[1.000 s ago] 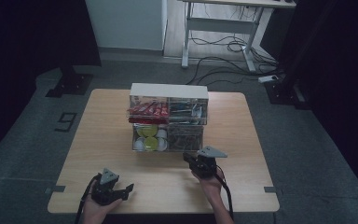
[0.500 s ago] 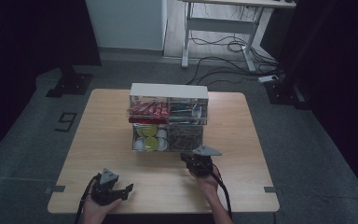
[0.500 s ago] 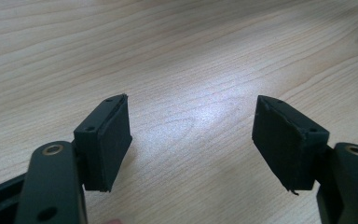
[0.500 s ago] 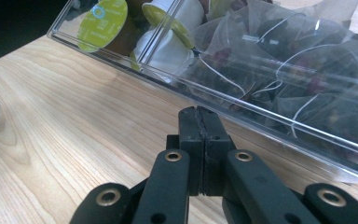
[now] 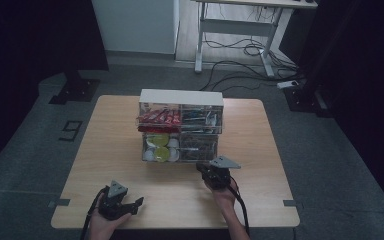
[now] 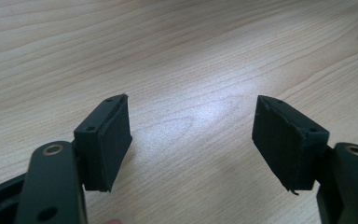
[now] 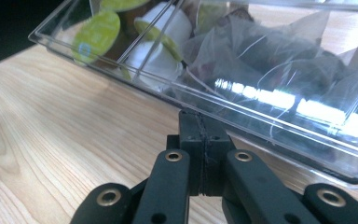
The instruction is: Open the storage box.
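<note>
right tongs (image 7: 200, 140): pressed together at clear plastic drawer box (image 7: 261, 107) | left tongs (image 6: 191, 140): spread over pale wooden desk (image 6: 177, 51)

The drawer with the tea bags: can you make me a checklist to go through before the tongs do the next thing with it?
1. Right tongs at the drawer front: ok, their tips sit at its lower front edge.
2. Right tongs closed: ok, the pads are pressed together.
3. Grip on the drawer: cannot tell, the clear edge hides whether anything is pinched.
4. Left tongs free: ok, open over bare table, nothing between them.
5. Space in front for pulling: ok, bare wood between the box and the table edge.
6. Box steady: cannot tell, nothing holds it down.
</note>
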Tool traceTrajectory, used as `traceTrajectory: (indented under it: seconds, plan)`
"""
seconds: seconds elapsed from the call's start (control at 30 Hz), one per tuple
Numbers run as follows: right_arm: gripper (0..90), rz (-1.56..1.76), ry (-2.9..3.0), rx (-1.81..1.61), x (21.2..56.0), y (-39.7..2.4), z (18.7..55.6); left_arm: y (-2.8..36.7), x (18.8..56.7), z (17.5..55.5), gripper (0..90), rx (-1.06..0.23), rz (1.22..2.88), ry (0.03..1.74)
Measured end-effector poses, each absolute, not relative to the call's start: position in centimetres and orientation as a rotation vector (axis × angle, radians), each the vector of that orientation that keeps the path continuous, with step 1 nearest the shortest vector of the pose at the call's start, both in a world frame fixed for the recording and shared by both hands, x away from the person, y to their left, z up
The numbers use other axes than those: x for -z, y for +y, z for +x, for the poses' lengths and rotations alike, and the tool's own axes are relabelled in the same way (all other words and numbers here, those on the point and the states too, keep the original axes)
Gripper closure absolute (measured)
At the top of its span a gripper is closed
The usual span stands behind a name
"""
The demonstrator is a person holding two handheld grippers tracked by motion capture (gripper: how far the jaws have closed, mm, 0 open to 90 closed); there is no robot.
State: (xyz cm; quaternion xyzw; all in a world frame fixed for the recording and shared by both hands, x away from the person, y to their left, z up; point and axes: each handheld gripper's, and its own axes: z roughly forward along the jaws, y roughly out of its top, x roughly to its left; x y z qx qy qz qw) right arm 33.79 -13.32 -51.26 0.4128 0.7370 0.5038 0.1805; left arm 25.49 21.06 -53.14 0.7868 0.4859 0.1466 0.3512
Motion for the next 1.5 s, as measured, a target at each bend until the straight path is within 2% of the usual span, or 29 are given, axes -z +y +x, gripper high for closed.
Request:
traceTrajectory:
  seconds: [0.67,1.5]
  plan:
    - [88.9,1.180,2.065,-1.486,50.0,-13.7,34.0,21.1,53.2,25.6,28.5,-0.380,2.042,1.267]
    - [88.9,1.104,2.016,-1.570,47.4,-12.9,36.0,21.6,53.3,25.7,28.6,-0.420,2.053,1.310]
